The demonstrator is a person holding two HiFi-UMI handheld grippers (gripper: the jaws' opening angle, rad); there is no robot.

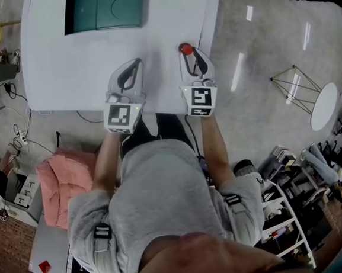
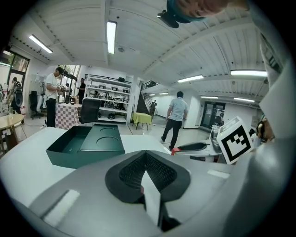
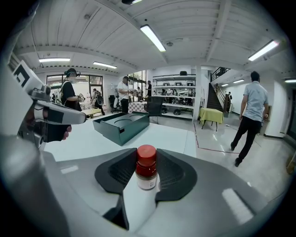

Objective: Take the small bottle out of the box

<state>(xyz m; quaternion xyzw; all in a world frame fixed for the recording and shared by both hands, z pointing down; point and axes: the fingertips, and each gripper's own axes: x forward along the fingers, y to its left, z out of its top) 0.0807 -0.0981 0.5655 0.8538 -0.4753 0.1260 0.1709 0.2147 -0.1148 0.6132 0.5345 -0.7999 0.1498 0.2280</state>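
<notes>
**One bottle clear of the box**

Nearest, the right gripper [image 3: 147,156] grips the small bottle [image 3: 146,172], its pads against the sides below the red cap. Beside it, the left gripper [image 2: 146,156] has its jaws together on nothing. Farther along the white table [image 1: 63,65], well apart, the green box [image 2: 88,146] lies open with its round recesses bare. The removal looks done; only setting the bottle down seems left.

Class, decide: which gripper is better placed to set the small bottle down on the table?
Right. The right gripper clamps the small bottle, red cap up, above the white table. The left gripper is shut and empty.
</notes>
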